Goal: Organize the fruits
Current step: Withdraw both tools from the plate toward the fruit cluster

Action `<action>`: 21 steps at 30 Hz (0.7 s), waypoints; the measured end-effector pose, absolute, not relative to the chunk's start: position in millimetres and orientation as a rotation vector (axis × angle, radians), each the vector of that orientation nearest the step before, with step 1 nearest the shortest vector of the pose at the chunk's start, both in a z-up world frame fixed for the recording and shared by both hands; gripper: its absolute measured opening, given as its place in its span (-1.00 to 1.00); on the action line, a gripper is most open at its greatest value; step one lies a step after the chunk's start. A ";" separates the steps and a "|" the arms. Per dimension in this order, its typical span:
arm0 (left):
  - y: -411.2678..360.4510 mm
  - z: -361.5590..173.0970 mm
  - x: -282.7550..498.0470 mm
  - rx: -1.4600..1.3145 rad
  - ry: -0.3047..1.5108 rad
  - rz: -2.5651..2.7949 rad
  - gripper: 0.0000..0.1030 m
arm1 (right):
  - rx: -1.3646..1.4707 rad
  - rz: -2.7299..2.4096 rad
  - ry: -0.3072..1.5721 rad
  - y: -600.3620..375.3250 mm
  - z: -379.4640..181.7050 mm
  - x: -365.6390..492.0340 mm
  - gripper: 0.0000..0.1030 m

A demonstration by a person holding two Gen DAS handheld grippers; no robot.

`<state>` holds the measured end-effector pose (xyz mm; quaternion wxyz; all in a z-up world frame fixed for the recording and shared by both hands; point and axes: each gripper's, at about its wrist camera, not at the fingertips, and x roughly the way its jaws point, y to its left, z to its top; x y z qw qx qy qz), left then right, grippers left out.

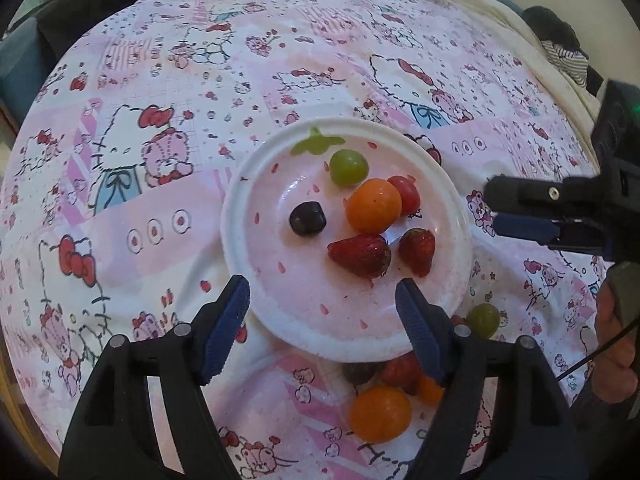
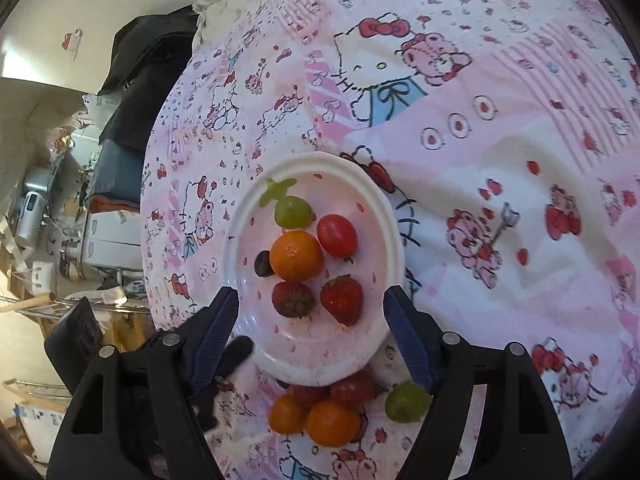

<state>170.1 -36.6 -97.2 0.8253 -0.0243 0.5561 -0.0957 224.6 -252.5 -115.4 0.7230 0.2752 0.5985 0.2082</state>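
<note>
Cartoon-print sheet [image 1: 168, 216]; plate [image 1: 248, 280]; loose fruits [image 1: 380, 414]

Glossy plate [image 1: 244, 248]; printed cloth [image 1: 140, 208]

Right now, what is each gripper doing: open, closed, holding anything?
Left gripper: open, nothing between its fingers, poised over the plate.
Right gripper: open, holding nothing, also over the plate of fruit.

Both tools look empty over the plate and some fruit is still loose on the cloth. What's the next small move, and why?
Probably lower the right tool onto the green grape on the cloth. Both it and the left tool are open with nothing between the pads, the plate already holds six fruits, and that grape lies alone beside the right tool's finger, apart from the clustered orange tomatoes.
</note>
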 end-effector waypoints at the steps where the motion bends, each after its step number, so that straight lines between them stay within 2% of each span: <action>1: -35.1 -95.6 168.1 -0.056 1.180 -0.200 0.41 | 0.601 0.454 1.317 -254.5 -113.1 222.0 0.52; 13: -20.6 -73.5 135.6 -0.073 1.149 -0.179 0.41 | 0.580 0.404 1.300 -275.5 -98.4 183.0 0.52; 18: -20.9 -75.6 124.7 -0.084 1.171 -0.180 0.41 | 0.405 0.321 1.344 -269.0 -105.6 162.8 0.52; 21: -27.8 -79.3 117.7 -0.062 1.185 -0.202 0.41 | 0.267 0.310 1.375 -255.0 -115.7 153.9 0.44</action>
